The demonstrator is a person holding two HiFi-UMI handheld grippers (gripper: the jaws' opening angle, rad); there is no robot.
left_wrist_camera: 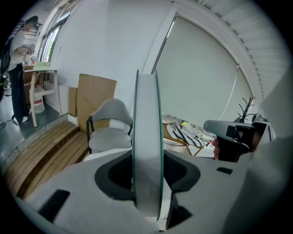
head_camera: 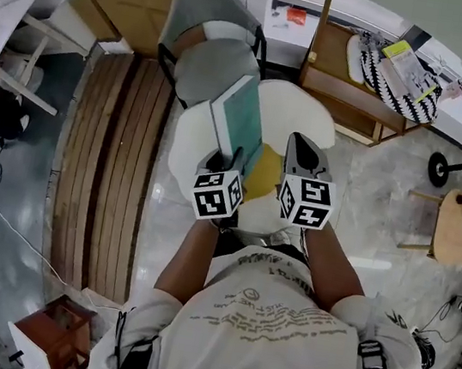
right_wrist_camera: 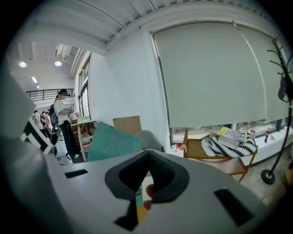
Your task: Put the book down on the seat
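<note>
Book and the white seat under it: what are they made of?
The book looks like paper: a pale block of pages shows between thin, matte teal covers, probably card. The seat is smooth, white and one rounded piece, so likely moulded plastic, though painted wood can't be ruled out.

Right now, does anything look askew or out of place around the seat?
The book stands on edge in the left tongs, tilted over the white seat, not flat. A yellow patch shows beneath it; I cannot tell whether it belongs to the book or lies on the seat.
</note>
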